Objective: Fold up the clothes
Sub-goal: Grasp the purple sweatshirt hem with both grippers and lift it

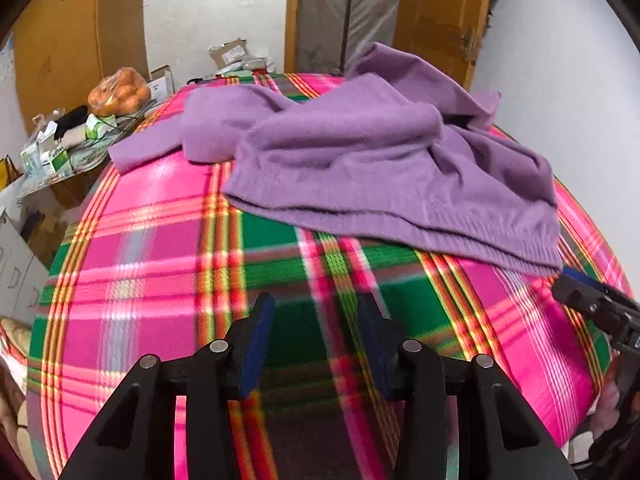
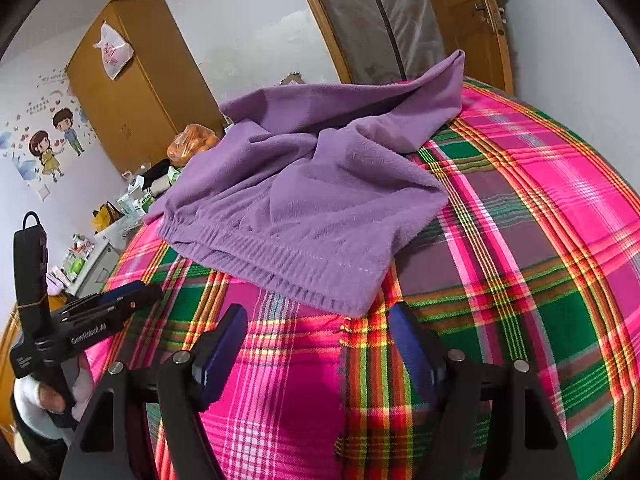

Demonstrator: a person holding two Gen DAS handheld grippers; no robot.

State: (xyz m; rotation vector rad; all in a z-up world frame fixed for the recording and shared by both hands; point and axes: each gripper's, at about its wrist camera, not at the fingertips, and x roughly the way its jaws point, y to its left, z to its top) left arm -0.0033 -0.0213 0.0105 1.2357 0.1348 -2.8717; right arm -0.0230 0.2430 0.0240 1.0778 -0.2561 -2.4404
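A crumpled purple sweater [image 1: 360,160] lies on the far half of a bed covered with a pink and green plaid blanket [image 1: 160,240]. Its ribbed hem [image 2: 288,272] faces me. In the left wrist view my left gripper [image 1: 316,304] hovers over bare blanket short of the hem, open, with nothing between its fingers. My right gripper [image 2: 320,312] is open too, and the hem's near corner lies just beyond its fingertips without touching them. Each gripper shows in the other's view: the right gripper [image 1: 580,296] at the right edge, the left gripper [image 2: 132,298] at the left with a hand [image 2: 36,396] on its handle.
A cluttered side table [image 1: 60,156] with boxes and a bag of oranges [image 1: 118,92] stands left of the bed. A wooden wardrobe [image 2: 140,92] is behind it. A door frame [image 1: 440,20] rises past the bed's far end, and a white wall [image 1: 568,100] runs along the right.
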